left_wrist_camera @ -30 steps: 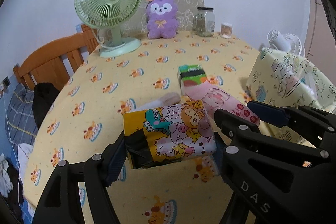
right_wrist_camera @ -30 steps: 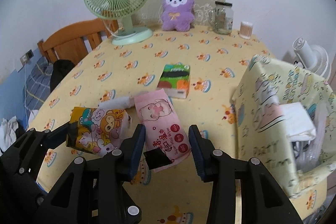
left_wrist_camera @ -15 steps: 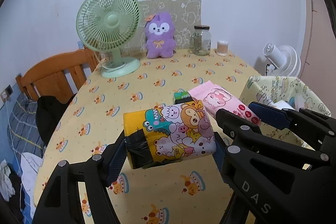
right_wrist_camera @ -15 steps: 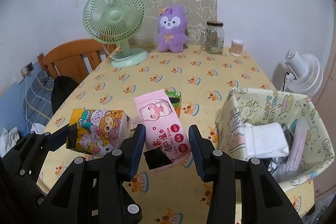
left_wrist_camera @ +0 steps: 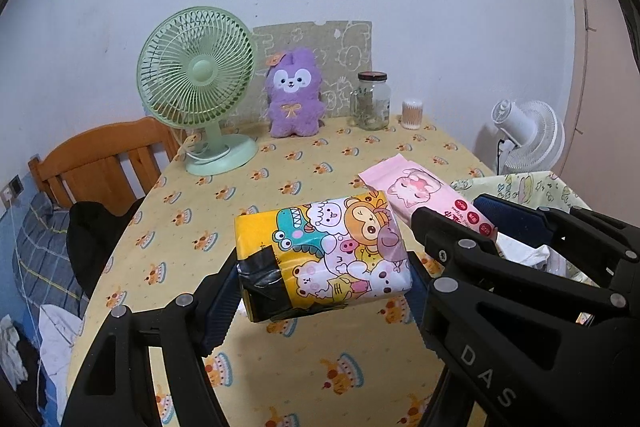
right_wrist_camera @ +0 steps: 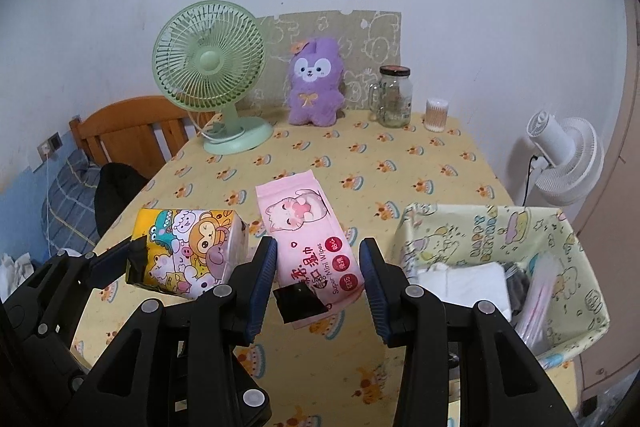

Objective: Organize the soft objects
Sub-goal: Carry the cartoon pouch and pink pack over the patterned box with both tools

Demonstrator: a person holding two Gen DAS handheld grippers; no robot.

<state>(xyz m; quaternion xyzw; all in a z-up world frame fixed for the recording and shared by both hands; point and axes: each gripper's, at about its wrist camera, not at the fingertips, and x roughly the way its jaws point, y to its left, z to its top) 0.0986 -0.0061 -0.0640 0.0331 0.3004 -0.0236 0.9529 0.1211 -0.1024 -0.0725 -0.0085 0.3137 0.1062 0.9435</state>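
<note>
My left gripper [left_wrist_camera: 320, 283] is shut on a yellow cartoon tissue pack [left_wrist_camera: 324, 255] and holds it above the table; the pack also shows in the right wrist view [right_wrist_camera: 186, 251]. My right gripper [right_wrist_camera: 318, 279] is shut on a pink wet-wipes pack [right_wrist_camera: 310, 243], also held in the air, to the right of the tissue pack; it also shows in the left wrist view [left_wrist_camera: 424, 195]. A pale yellow fabric storage basket [right_wrist_camera: 480, 227] stands at the table's right front, holding white cloth [right_wrist_camera: 464, 283] and other soft items.
At the back of the yellow tablecloth [right_wrist_camera: 360, 163] stand a green desk fan [right_wrist_camera: 212, 67], a purple plush [right_wrist_camera: 316, 83], a glass jar [right_wrist_camera: 394, 97] and a cotton-swab tub [right_wrist_camera: 435, 115]. A wooden chair [right_wrist_camera: 136, 135] is at left, a white fan [right_wrist_camera: 568, 155] at right.
Both grippers have risen with their packs and tilted up; the table items look farther below. The green tissue pack on the table has dropped out of sight behind the held packs.
</note>
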